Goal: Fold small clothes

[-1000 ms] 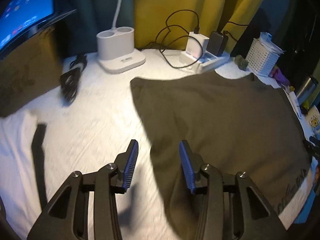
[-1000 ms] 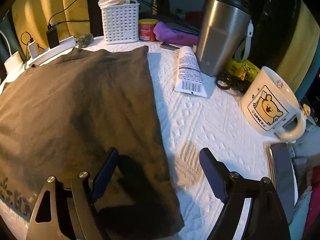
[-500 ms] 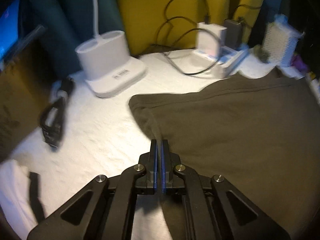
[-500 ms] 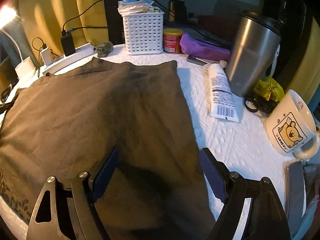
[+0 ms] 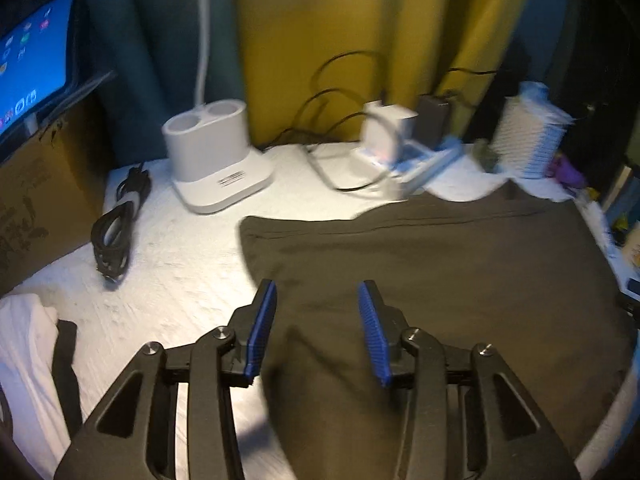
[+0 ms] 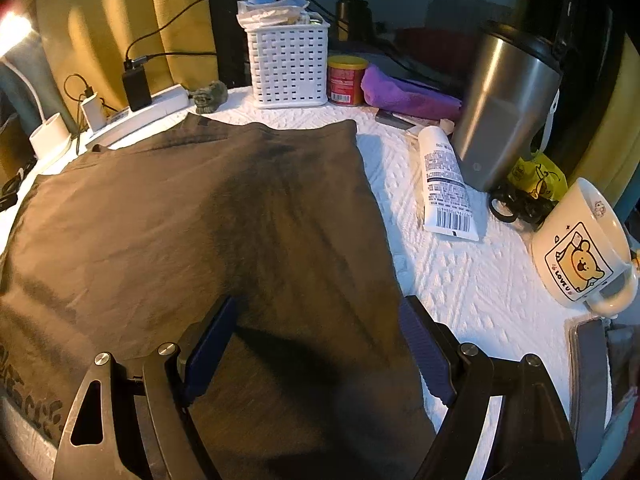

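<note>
Dark olive-brown cotton garment (image 5: 420, 280) spread flat over the white textured tablecloth (image 5: 180, 264), filling the centre and right of the left wrist view and the left and centre of the right wrist view.

Left gripper (image 5: 318, 328) parted, having just opened out of a pinch, hovering above the garment's left edge with nothing between the blue pads. Right gripper (image 6: 320, 344) spread wide over the garment's right edge, also empty.

Risks, as a guess: a pinch catching the tablecloth along with the fabric and dragging it, tipping the tall steel tumbler (image 6: 508, 108) or cream bear-print mug (image 6: 580, 252) at right; a lifted edge sweeping the white squeeze tube (image 6: 444, 184).

Near hem cut off at the bottom of both frames. Left view blurred; printing at lower left of the right view unreadable. Garment type unclear.
</note>
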`<state>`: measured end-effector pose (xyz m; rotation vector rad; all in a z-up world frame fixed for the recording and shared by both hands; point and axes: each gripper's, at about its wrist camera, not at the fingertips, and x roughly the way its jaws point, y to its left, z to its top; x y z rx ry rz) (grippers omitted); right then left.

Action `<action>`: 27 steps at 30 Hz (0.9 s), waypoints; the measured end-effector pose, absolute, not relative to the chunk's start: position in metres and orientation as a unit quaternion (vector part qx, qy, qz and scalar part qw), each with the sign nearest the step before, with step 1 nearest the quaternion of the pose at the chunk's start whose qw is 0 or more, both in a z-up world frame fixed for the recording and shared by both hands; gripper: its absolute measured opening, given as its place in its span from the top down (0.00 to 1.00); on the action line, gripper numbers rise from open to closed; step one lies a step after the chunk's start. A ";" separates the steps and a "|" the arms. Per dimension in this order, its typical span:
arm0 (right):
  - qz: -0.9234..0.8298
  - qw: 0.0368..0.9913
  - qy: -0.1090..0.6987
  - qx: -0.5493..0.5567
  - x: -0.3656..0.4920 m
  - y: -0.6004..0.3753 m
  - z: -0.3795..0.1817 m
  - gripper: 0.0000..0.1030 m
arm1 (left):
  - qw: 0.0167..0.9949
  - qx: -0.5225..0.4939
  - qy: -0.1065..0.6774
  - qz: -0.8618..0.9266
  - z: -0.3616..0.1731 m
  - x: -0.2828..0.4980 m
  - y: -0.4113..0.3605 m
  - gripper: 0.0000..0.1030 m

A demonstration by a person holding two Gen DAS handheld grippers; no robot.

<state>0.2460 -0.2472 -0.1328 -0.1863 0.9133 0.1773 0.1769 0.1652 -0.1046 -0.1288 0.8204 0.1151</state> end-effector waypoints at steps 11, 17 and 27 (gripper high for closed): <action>0.093 0.899 0.420 -0.089 0.216 -0.248 -0.118 0.18 | 0.917 -0.081 0.389 -0.025 -0.088 0.135 0.099 0.53; 0.097 0.900 0.415 -0.086 0.202 -0.249 -0.116 0.18 | 0.916 -0.083 0.389 -0.044 -0.089 0.116 0.078 0.50; 0.106 0.901 0.411 -0.085 0.172 -0.252 -0.116 0.18 | 0.917 -0.084 0.384 -0.062 -0.086 0.088 0.048 0.47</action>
